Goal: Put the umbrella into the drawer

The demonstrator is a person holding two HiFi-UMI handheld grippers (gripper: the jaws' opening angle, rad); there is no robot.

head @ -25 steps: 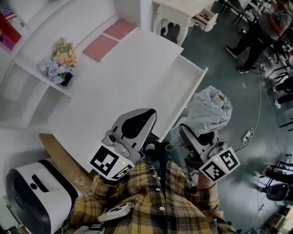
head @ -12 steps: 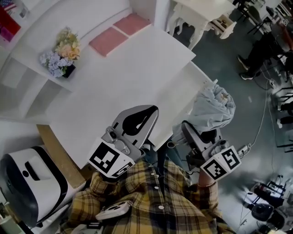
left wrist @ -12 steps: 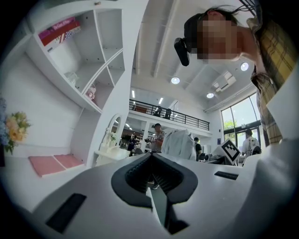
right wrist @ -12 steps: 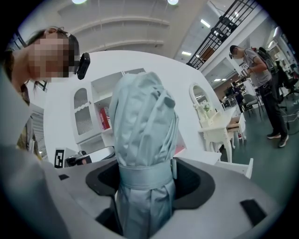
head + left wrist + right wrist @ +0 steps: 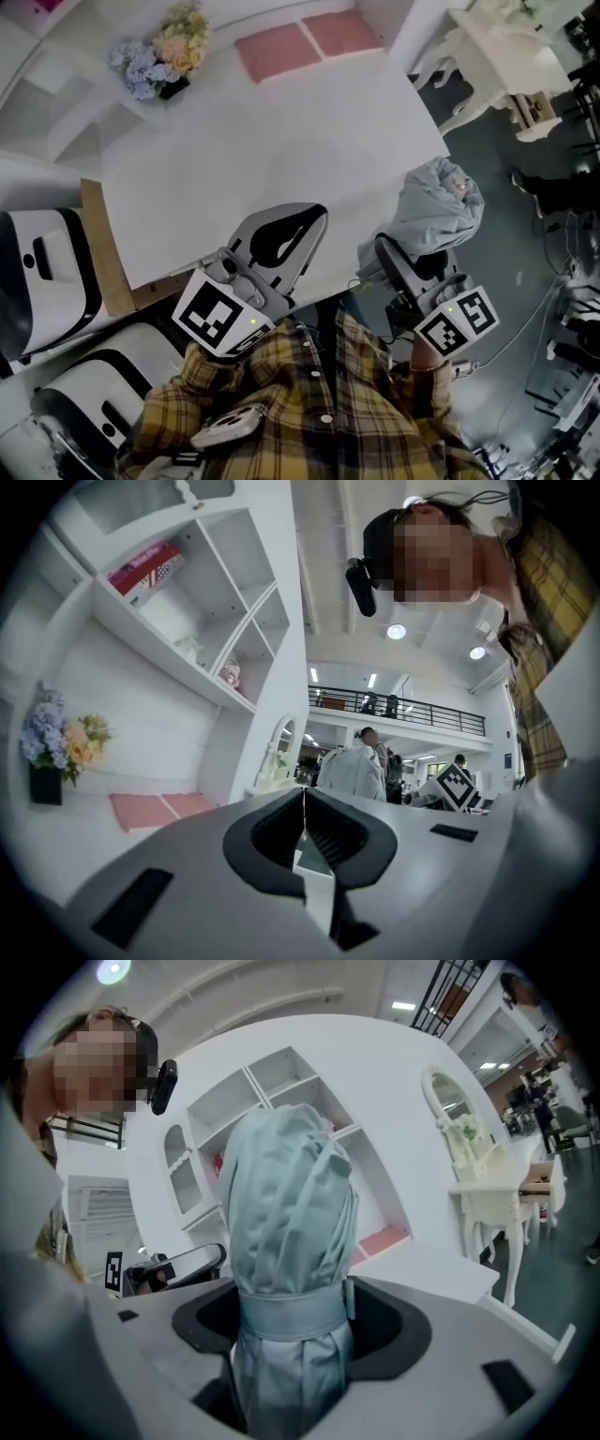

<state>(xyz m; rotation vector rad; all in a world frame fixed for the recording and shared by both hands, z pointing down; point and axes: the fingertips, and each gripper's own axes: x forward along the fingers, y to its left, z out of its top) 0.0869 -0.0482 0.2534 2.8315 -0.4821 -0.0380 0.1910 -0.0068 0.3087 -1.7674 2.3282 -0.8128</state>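
A folded pale grey-blue umbrella (image 5: 431, 206) stands up out of my right gripper (image 5: 382, 246), just off the right front corner of the white desk (image 5: 281, 141). In the right gripper view the umbrella (image 5: 286, 1222) fills the middle, and the right gripper (image 5: 291, 1309) is shut on it just below its strap. My left gripper (image 5: 314, 212) hangs over the desk's front edge. Its jaws meet along a thin line in the left gripper view, so the left gripper (image 5: 303, 794) is shut and holds nothing. I cannot make out a drawer in these views.
A pot of flowers (image 5: 164, 52) and two pink mats (image 5: 305, 42) lie at the back of the desk. White shelves (image 5: 202, 621) rise behind it. White-and-black appliances (image 5: 37, 272) and a wooden board (image 5: 101, 248) stand at the left. A white ornate table (image 5: 506, 56) stands at the far right.
The head view has swung, so the desk sits turned and higher in the picture. The open drawer seen at the desk's right edge before no longer shows. Both grippers keep their hold and place.
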